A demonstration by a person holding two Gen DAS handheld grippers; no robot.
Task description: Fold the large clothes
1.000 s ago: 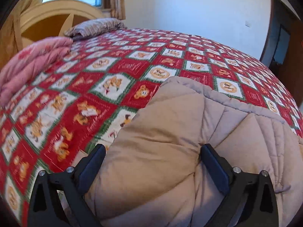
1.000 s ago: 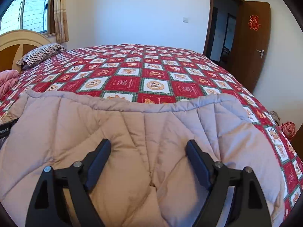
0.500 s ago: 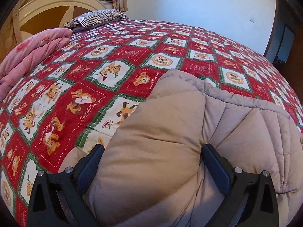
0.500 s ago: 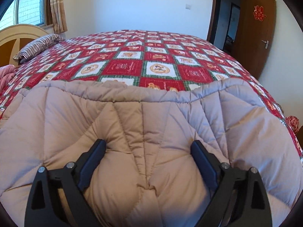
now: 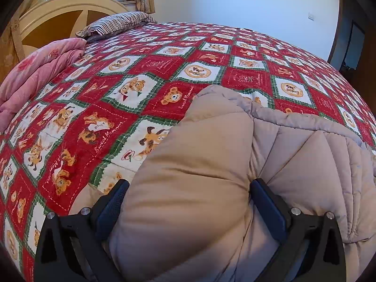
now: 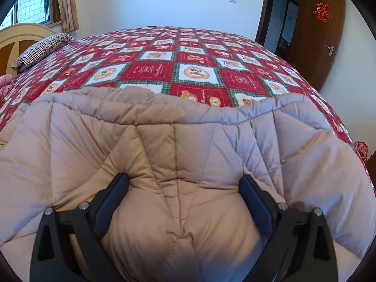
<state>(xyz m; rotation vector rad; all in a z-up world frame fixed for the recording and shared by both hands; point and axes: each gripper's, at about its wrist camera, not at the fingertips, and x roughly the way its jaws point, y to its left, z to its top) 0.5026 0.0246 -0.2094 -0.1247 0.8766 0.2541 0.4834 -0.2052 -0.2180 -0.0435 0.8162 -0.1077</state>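
Observation:
A large beige quilted padded coat [image 5: 293, 155] lies spread on the bed's red patchwork cover [image 5: 145, 65]. In the left wrist view my left gripper [image 5: 188, 188] stands wide open over the coat's left edge. A thick puffed fold bulges up between its fingers. In the right wrist view the coat [image 6: 188, 141] fills the lower half, its far hem running across the bed. My right gripper [image 6: 183, 183] sits low on the coat's middle and its jaws are opening. Puffed fabric swells between them and still touches the pads.
A folded pink quilt [image 5: 40, 70] and a striped pillow [image 5: 117, 23] lie by the wooden headboard [image 5: 58, 9] at the left. A brown door [image 6: 322, 30] stands open at the far right. Bare bed cover [image 6: 188, 54] stretches beyond the coat.
My right gripper's fingers have spread wider and sunk lower onto the coat. The left view has tipped down slightly, with its fingers unchanged.

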